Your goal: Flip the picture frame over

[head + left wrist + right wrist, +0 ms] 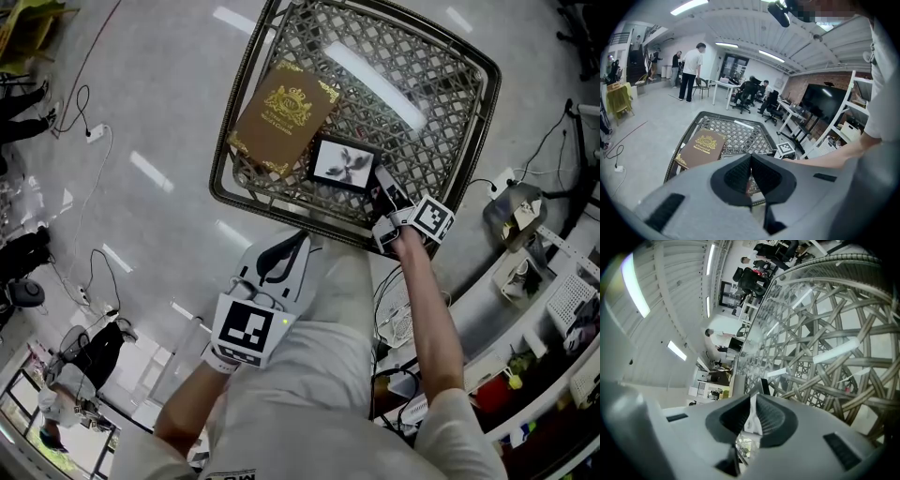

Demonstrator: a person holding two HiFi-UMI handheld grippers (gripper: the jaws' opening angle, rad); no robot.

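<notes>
At the lattice table (pixel 281 217)
The brown book (pixel 284 117) is lying upper centre; lower right of it the picture frame (pixel 343 163) is facing up, long axis left-right; our right gripper (pixel 380 183) is clamping its right end, our left gripper (pixel 281 258) hanging closed, empty.

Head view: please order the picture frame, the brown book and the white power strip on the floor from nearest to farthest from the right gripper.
1. Picture frame, held by the right gripper.
2. Brown book, left of it on the table.
3. White power strip, far left on the floor.
</notes>
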